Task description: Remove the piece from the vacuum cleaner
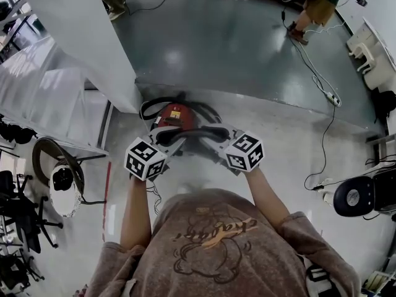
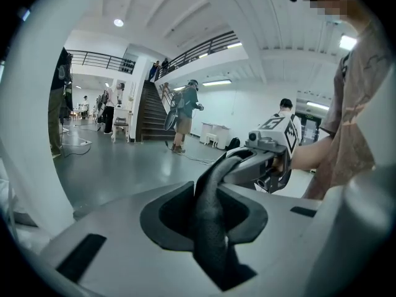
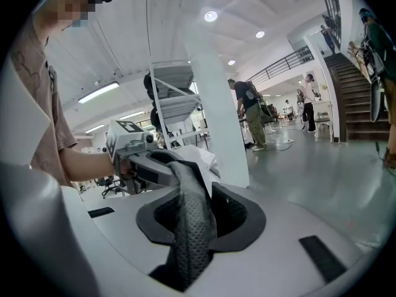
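Observation:
A red vacuum cleaner [image 1: 176, 112] with a black hose [image 1: 148, 107] looped round it stands on the floor ahead of me. I hold a black, dimpled, flexible piece [image 1: 192, 132] level above it, stretched between both grippers. My left gripper [image 1: 168, 140] is shut on its left end. My right gripper [image 1: 218, 136] is shut on its right end. In the left gripper view the piece [image 2: 213, 197] runs from my own jaws [image 2: 210, 231] up to the right gripper [image 2: 240, 166]. The right gripper view mirrors this: the piece [image 3: 189, 197] leads from those jaws [image 3: 192, 237] to the left gripper [image 3: 151, 164].
A white pillar [image 1: 86, 42] rises at the left, close to the vacuum cleaner. A cable with a power strip [image 1: 331, 98] trails across the floor at the right. A black chair [image 1: 359, 197] stands at the right, a round stand [image 1: 62, 178] at the left. A person [image 1: 315, 5] stands far off.

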{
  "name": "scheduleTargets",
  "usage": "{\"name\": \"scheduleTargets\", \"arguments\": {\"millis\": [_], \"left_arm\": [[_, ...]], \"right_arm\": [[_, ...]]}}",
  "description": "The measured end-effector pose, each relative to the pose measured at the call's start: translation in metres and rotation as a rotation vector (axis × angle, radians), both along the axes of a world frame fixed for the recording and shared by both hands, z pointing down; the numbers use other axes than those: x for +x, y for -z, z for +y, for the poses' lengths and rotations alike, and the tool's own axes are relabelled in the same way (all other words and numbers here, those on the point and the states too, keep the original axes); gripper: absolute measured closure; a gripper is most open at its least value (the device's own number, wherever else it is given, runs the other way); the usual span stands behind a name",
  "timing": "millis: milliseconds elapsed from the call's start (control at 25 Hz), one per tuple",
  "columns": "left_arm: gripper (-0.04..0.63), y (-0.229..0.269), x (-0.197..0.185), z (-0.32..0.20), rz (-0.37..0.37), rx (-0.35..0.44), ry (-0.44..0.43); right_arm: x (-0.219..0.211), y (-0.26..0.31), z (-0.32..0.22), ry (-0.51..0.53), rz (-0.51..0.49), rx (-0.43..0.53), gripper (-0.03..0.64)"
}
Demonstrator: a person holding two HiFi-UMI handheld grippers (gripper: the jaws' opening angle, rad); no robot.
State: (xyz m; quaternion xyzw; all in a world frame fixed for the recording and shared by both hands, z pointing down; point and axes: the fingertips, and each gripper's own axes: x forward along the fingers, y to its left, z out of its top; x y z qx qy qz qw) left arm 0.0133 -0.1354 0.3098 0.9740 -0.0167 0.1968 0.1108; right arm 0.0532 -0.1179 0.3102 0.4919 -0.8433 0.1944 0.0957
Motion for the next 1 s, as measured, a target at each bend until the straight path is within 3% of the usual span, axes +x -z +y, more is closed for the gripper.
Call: {"name": "scheduleTargets", "arguments": {"millis": [1000], "left_arm": [[0.515,0.0066,-0.0041,-0.0023,0.015,0.012,0.074]], "right_arm": [[-0.0030,0.0055,-0.0026,-0.001,0.031,0.031,0.541]]}}
